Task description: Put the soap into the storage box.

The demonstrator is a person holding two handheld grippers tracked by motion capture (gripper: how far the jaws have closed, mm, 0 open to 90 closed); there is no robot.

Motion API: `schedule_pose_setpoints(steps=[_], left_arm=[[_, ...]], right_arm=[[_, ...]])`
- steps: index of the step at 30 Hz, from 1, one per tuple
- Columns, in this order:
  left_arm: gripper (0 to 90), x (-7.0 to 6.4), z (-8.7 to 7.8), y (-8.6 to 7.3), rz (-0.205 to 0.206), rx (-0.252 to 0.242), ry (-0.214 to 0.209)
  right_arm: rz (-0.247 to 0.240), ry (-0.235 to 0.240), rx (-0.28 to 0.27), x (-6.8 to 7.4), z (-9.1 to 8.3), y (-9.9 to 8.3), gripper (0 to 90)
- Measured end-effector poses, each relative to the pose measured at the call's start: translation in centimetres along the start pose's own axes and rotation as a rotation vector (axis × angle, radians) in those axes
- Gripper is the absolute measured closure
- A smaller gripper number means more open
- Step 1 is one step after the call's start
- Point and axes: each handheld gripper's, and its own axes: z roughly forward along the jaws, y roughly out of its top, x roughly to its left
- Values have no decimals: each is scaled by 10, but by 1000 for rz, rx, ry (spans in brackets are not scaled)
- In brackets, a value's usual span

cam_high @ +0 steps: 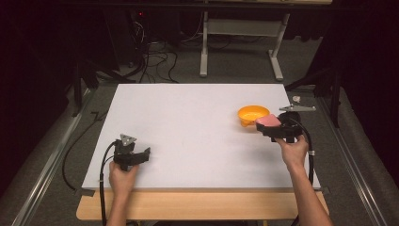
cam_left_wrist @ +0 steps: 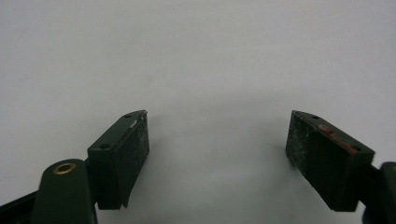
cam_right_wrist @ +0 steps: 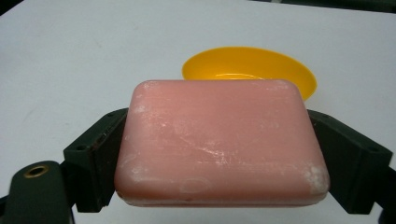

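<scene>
A yellow bowl (cam_high: pixel 253 114) sits on the white table (cam_high: pixel 188 132) at the right, toward the far side. In the right gripper view the bowl (cam_right_wrist: pixel 247 65) shows a bare, glossy inside with nothing in it, though its near part is hidden behind the soap (cam_right_wrist: pixel 219 140).

The right gripper (cam_high: pixel 270 126) pinches a pink soap bar (cam_high: pixel 267 121) by its two short ends, flat side up, just near and right of the bowl. In the high view the soap overlaps the bowl's rim; whether they touch cannot be told. The soap's top is scuffed with pale marks, and its underside is out of sight.

The left gripper (cam_high: pixel 141 155) rests low over the near left of the table, well apart from the bowl. Its jaws stand spread wide with only bare table (cam_left_wrist: pixel 201 70) between them. The right pad (cam_left_wrist: pixel 322 158) carries a reddish smear along its top edge.
</scene>
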Motion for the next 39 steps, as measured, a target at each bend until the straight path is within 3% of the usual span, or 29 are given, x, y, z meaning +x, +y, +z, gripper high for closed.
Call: schedule_pose_setpoints(steps=[39], left_arm=[[216,0,0,0,-3,0,-2]], right_arm=[[-7,-45,65,-7,29,38,138]])
